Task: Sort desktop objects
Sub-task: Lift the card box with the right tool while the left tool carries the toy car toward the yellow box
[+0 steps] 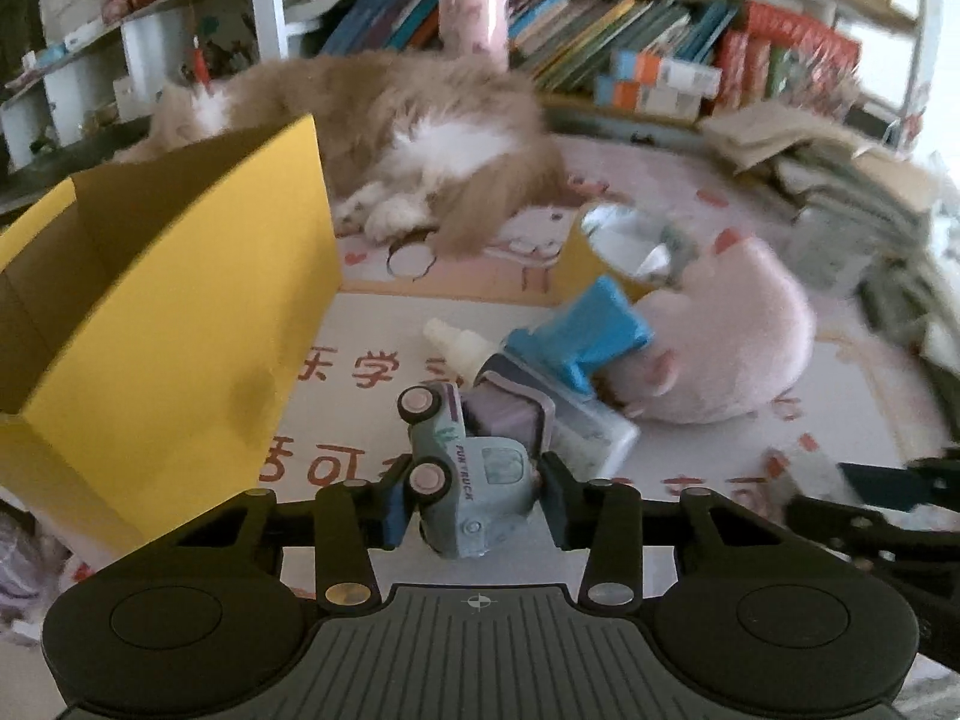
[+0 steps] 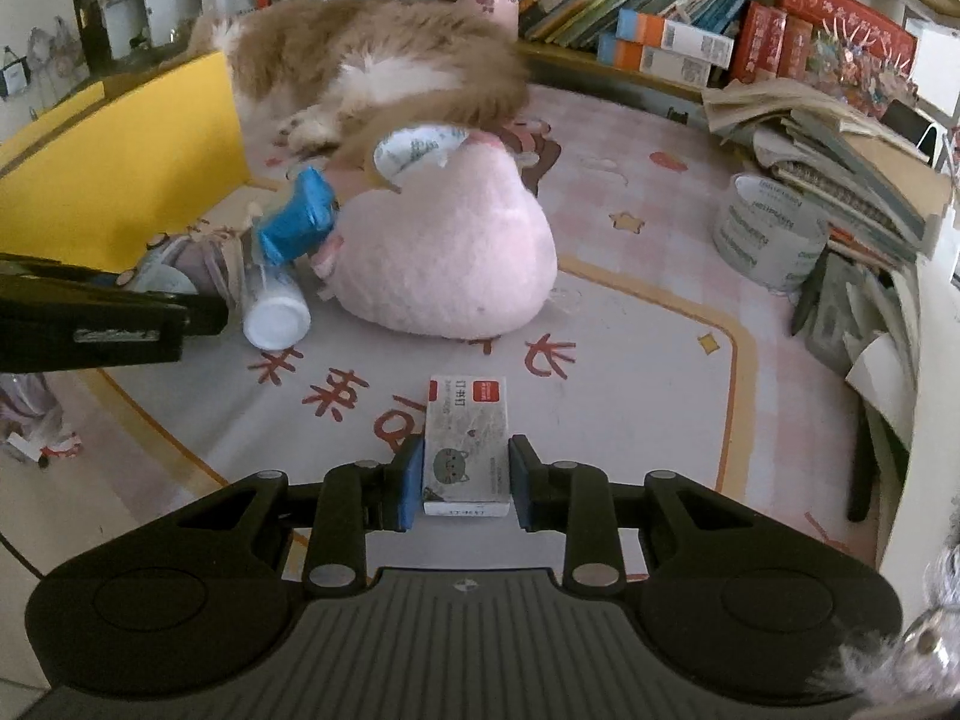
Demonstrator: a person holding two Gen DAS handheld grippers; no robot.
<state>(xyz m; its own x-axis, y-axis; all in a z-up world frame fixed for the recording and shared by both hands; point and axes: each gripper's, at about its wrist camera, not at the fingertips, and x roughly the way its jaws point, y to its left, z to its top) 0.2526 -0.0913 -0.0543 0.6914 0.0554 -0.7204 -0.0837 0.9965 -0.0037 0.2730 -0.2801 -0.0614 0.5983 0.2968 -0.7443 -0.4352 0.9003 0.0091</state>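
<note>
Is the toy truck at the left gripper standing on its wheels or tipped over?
Tipped on its side. The toy truck shows both pink wheels facing the left wrist camera, stacked one behind the other, between the left gripper fingers.

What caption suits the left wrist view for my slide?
Left gripper grips a toy truck beside the yellow box; a cat sprawls behind.

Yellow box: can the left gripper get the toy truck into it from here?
Probably yes. The left gripper is shut on the toy truck, and the yellow box stands open-topped just to its left, nothing between them. It must lift over the wall.
</note>
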